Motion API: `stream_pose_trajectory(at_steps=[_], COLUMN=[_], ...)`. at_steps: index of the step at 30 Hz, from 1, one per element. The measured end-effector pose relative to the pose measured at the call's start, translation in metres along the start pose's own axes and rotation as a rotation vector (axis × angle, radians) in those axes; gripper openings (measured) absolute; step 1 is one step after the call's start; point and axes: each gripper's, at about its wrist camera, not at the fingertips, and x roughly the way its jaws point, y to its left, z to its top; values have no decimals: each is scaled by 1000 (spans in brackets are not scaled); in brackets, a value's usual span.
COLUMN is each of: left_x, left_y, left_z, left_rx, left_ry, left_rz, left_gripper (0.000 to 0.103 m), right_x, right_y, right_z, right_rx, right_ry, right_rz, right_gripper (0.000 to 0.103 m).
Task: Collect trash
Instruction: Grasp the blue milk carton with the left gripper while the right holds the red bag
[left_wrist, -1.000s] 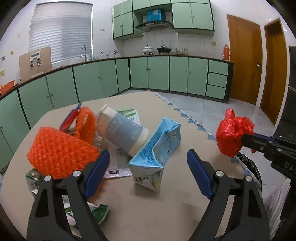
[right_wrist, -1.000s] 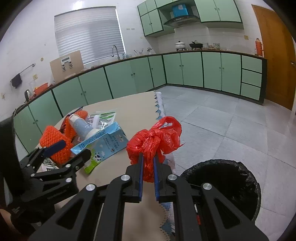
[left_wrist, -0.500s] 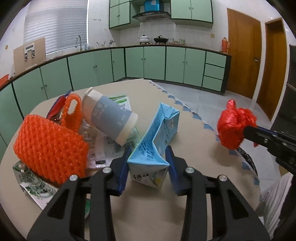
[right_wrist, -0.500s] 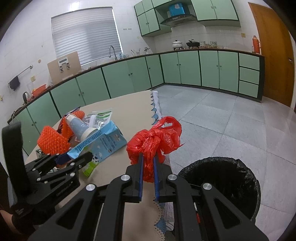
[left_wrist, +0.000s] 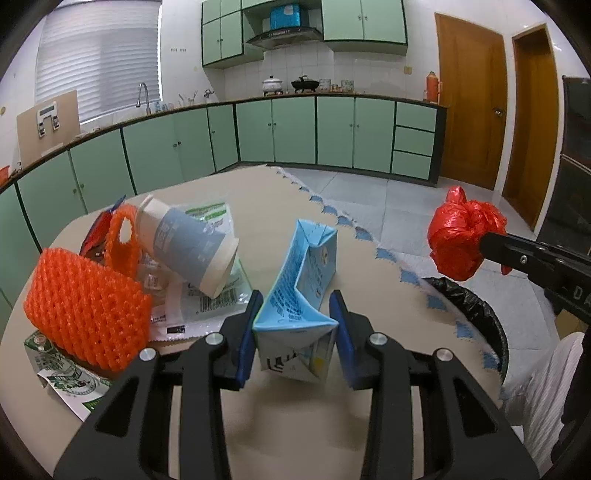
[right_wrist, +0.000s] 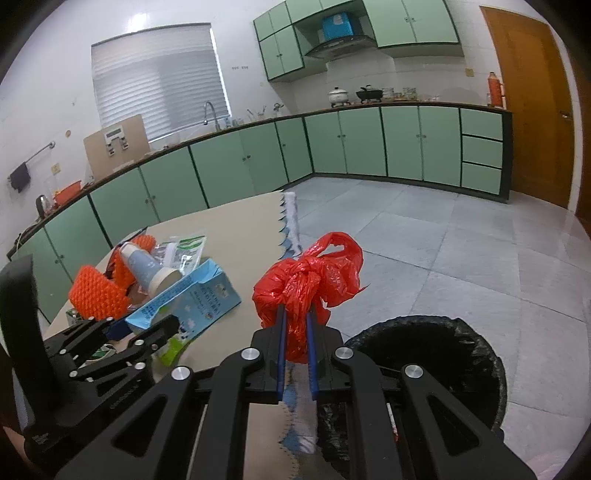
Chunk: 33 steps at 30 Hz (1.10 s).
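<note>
Left tongs (left_wrist: 295, 325) clamp blue carton (left_wrist: 303, 295); right tongs (right_wrist: 295, 328) pinch red bag (right_wrist: 306, 280).

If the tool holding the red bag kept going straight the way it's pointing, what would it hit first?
Probably nothing on the table. The right tool, shut on the red bag, points past the table edge, so the tiled floor beyond the black bin looks first. Depth is hard to judge here.
</note>
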Motion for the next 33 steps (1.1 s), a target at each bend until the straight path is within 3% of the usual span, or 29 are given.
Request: stream_pose_trajectory(at_steps=[12,19,20,25,27,29,30,33], left_x=[-11,10,12,18,22,26,29,35], left_y=[-33,-43,-44,-48,-51,-51,-51,-47], left_z=[16,-1,-2,0,3,4,5,6], left_rx=[41,81,85,105,108,104,97,65], left_ry=[-37,55,60,59,58,64,73,91], left_rz=[-64,-81,-80,-72,-71,-69,-68,-80], left_gripper=[35,36,37,63,63,56,34,34], right_x=[-25,-22,-21,-18,-17,-16,-16,-16], right_y=[-33,-41,-42,-47,-48,-47,-48,-48], right_z=[4,-1,-1,-3,-3,-3,-3,-4], right_rx=[50,73,74,79,80,80,80,81], right_ry=[-45,-30,-27,-19,-16,-13,-12,-11], right_rz=[-74,-83,-84,-87,-88,-89,-90,-95], right_gripper=[10,10,10,10,10,9,10,10])
